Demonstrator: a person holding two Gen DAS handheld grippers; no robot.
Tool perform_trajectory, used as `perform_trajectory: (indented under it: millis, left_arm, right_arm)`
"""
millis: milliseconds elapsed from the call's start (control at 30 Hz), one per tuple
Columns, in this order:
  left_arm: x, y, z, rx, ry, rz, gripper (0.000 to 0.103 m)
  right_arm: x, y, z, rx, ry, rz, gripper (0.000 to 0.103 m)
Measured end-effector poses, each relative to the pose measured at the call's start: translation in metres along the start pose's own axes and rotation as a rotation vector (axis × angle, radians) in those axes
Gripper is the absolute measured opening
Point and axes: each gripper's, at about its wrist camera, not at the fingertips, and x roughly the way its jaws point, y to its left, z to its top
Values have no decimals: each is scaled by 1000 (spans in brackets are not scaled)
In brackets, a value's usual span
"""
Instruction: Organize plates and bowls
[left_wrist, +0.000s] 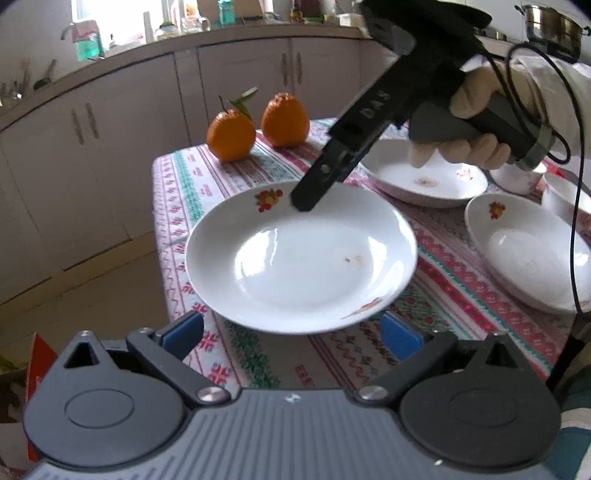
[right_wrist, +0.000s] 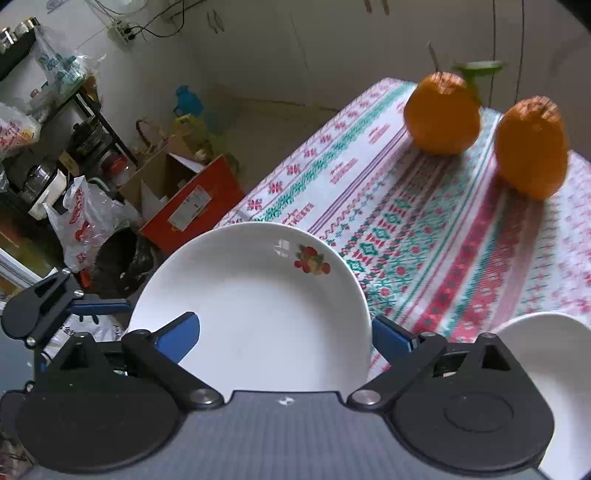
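left wrist view: both grippers, left gripper (left_wrist: 291, 332) and right gripper (right_wrist: 286, 332), had fingers spread, released, around near plate (left_wrist: 301, 258). best: pinch rim gently, lift level, stack on far plate (left_wrist: 424, 181).

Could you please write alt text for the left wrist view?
A white floral plate sits on a patterned tablecloth, with the open left tool at its near rim and the right tool over its far rim. Two oranges stand behind.
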Motion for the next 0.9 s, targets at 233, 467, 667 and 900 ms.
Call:
perform_trajectory:
  millis: [233, 467, 667, 900]
  left_arm:
    - [-38, -34, -2, -15, -51, -23, 102]
    - [-39, -84, -4, 43, -51, -134, 102]
    - [-38, -115, -3, 94, -53, -166, 102]
    - [-40, -132, 5, 101, -70, -147, 102]
  right_arm:
    - [-77, 25, -47, -16, -131, -23, 103]
    - [-131, 37, -138, 16, -186, -175, 103]
    - [-159, 43, -210, -1, -226, -298, 103]
    - [-172, 46, -269, 1, -220, -277, 103]
